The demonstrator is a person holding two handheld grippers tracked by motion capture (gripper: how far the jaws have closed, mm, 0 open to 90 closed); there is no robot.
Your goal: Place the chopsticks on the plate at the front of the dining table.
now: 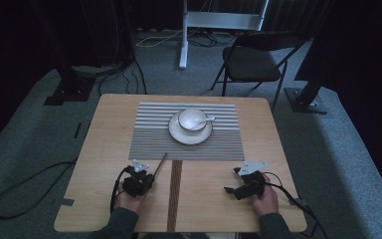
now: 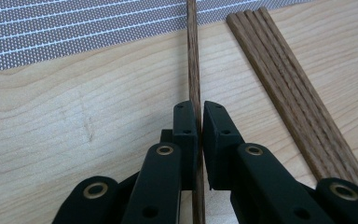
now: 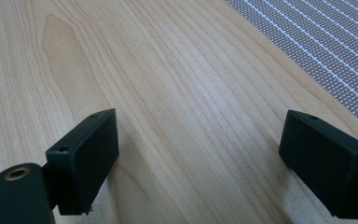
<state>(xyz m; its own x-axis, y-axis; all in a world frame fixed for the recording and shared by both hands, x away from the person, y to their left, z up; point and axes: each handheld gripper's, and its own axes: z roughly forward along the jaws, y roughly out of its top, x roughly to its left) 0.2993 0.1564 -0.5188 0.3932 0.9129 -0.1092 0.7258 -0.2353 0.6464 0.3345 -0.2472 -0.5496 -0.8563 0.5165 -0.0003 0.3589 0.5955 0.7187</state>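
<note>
Two tools sit low over a wooden bench (image 1: 104, 149) in the high view, each held in a person's hand at the near edge. The left tool (image 1: 146, 175) grips a single chopstick (image 1: 160, 163) that slants up and away, its far tip reaching the near edge of a striped placemat (image 1: 149, 134). Just to its right lies a bundle of chopsticks (image 1: 175, 194), flat on the bench and running from the mat's near edge down toward the person. The right tool (image 1: 231, 180) rests well apart from it, near the bench's right side, its jaws spread. On the mat stands a white plate (image 1: 179, 135) carrying a white bowl (image 1: 189, 117) with a white spoon (image 1: 205, 121) leaning in it (handle pointing right). A folding chair (image 1: 253, 62) stands on the floor beyond the bench.

In the left gripper view, the left tool (image 2: 200, 116) has its two black jaws pressed together on the single chopstick (image 2: 193, 70), which runs straight ahead between them to the placemat (image 2: 74, 28). The bundle of chopsticks (image 2: 284, 84) lies just to the right, apart from the held one.

In the right gripper view, the right tool (image 3: 198, 149) has its jaws standing wide apart over bare bench (image 3: 168, 70) with nothing between them; a corner of the placemat (image 3: 326, 42) shows at the upper right.
</note>
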